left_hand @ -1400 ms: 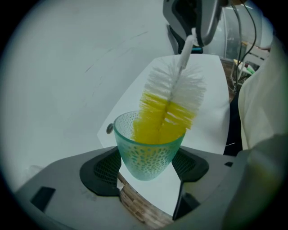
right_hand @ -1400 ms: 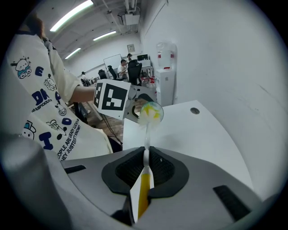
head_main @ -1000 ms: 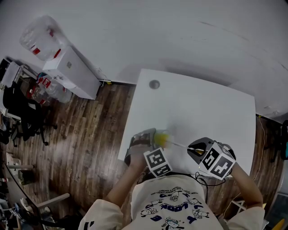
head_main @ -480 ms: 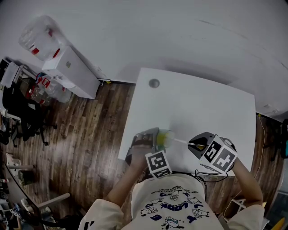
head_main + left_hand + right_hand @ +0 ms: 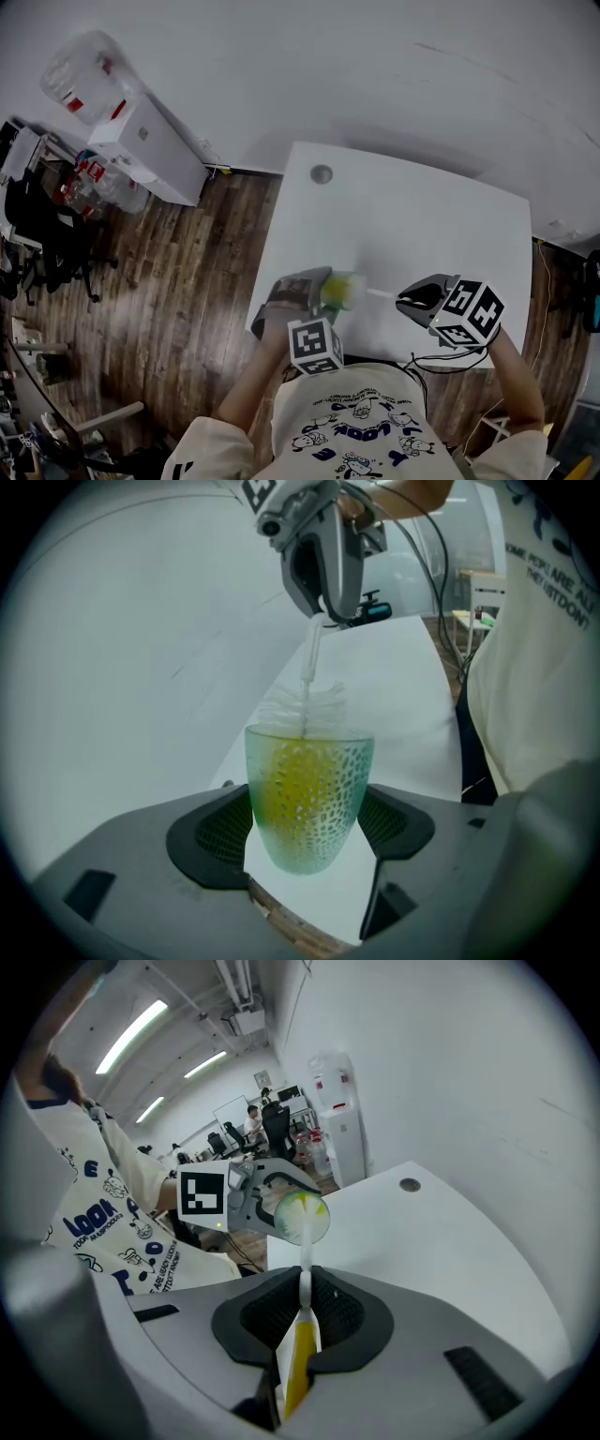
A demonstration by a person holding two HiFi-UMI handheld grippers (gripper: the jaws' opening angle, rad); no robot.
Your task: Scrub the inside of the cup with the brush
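Head view: my left gripper (image 5: 323,289) clamps the green cup (image 5: 343,291), tipped sideways, above the white table (image 5: 412,216) near its front edge. My right gripper (image 5: 419,298) pinches the brush (image 5: 380,294). A wood floor (image 5: 187,272) and a water dispenser (image 5: 141,141) lie to the left.

Left gripper view: my jaws are narrowed onto the translucent, honeycomb-textured cup. Yellow shows through its wall and white bristles stand at the rim.

Right gripper view: my jaws are tight on the brush's yellow-and-white handle. Its stem runs straight into the cup's mouth.

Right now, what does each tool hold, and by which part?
The left tool: cup, by its lower sides. The right tool: brush, by its handle.
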